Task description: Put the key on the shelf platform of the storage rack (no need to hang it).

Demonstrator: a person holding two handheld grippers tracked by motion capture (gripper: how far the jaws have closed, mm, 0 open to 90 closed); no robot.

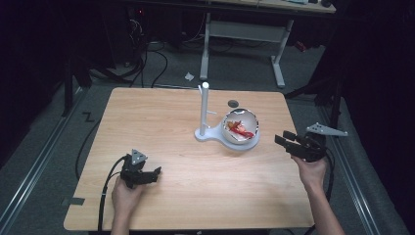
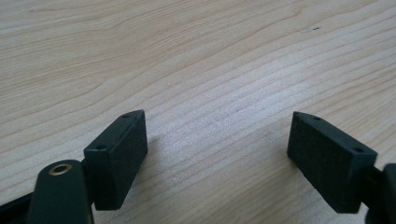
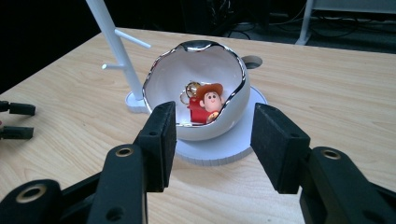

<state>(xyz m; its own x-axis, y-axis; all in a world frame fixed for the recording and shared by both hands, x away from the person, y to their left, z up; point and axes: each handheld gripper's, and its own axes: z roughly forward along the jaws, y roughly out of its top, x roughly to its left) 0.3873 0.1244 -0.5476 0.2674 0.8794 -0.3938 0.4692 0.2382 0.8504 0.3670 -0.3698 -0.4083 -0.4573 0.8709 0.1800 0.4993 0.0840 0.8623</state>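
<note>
One white egg-shaped bowl point(image 3: 196, 93), glossy, with a jagged chrome-edged rim like a cracked shell; seated on a round white base point(image 3: 219, 151) toward the table's far right corner. Inside, a small plastic figure point(image 3: 209, 103): brown hat, red body, gold ring attached. Beside the bowl, on the same base, a slim white post point(image 1: 203, 110) with short pegs. Pale wood-grain tabletop point(image 2: 196, 56), smooth and matte. Right gripper point(image 3: 212, 140) near the right edge, aimed at the bowl, black padded jaws partly spread, clear of the bowl, holding nothing. Left gripper point(image 2: 217, 154) low near the front left corner, jaws wide apart over bare wood.
</note>
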